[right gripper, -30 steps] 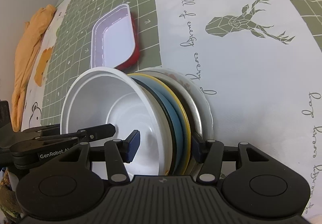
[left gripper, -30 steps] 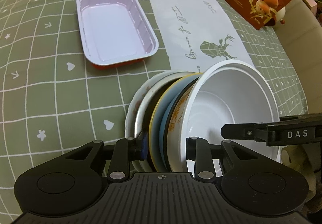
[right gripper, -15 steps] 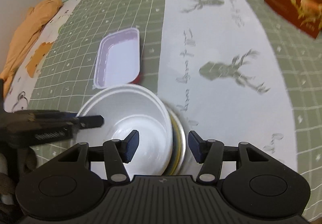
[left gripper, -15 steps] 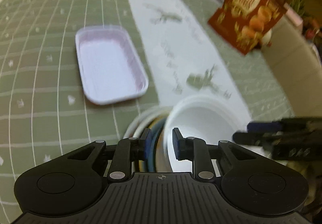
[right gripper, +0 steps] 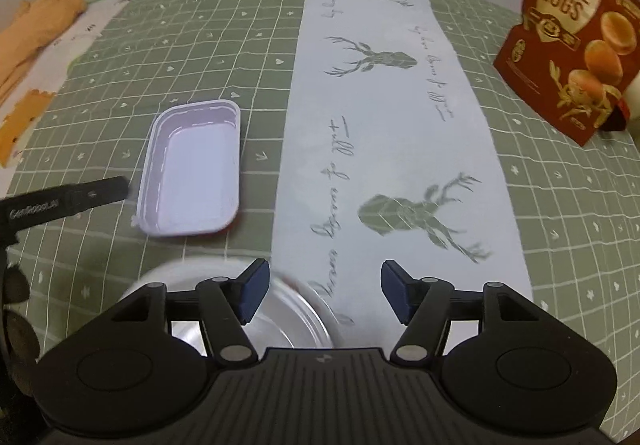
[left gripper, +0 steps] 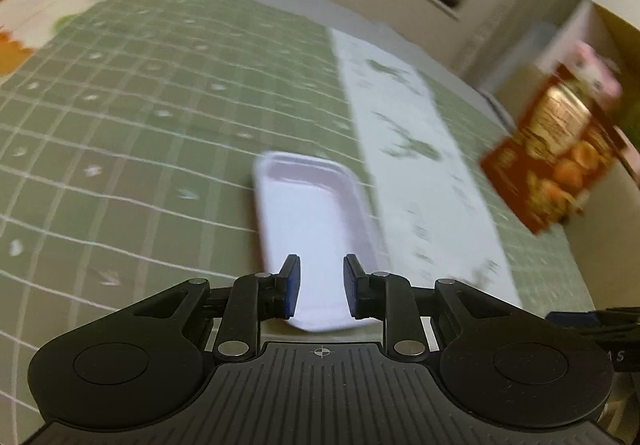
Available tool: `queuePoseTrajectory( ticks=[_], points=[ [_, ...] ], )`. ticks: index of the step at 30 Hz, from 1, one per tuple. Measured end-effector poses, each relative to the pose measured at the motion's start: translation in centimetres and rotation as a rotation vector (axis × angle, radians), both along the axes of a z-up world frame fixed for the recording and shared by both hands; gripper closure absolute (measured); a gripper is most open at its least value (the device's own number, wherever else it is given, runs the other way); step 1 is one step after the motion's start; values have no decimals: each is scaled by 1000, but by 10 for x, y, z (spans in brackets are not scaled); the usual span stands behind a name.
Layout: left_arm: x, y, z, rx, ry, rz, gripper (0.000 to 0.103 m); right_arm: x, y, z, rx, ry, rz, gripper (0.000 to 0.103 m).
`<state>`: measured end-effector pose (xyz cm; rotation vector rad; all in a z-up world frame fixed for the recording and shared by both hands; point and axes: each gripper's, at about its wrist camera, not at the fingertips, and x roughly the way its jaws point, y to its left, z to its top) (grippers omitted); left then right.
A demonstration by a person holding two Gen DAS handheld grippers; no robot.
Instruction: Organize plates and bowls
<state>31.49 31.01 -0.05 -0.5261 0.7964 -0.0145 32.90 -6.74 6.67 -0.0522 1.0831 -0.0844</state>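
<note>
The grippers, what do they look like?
Both the left gripper and right gripper are black plastic with ribbed tops, round side discs, silver pivot bolts and blue pads on the fingertips. One arm carries white lettering.

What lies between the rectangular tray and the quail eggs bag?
In the right wrist view, the white deer-print runner lies between the rectangular tray and the quail eggs bag, with green checked cloth beside it.

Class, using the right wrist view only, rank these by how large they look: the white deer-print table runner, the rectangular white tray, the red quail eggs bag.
1. White deer-print table runner
2. Red quail eggs bag, partly cropped
3. Rectangular white tray, close to the bag, so unsure
</note>
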Motion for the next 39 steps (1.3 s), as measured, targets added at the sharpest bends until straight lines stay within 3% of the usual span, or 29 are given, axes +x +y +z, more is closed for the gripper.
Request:
queuePoseTrajectory(
  ticks=[8,12,22,25,27,33,39],
  points=[
    [19,34,-30,-90,40,73,77,90,52,-33,-31,124,17,41],
    [29,34,-44,-78,68,88,77,125,65,-56,-14,198,-24,41],
    [40,37,-75,-122,113,57,77,174,80,-113,-99,317,-150,42],
    [44,38,-85,-169,136,35,80,179,86,-123,-91,341,-151,52],
    [44,39,-87,-189,139,22,87,179,92,-121,-93,339,-135,61],
    [33,44,-69,-195,89,-3,92,169,103,-106,-76,311,-112,64],
    [2,47,-29,-226,-46,-63,93,139,105,-57,-44,187,-107,64]
  ],
)
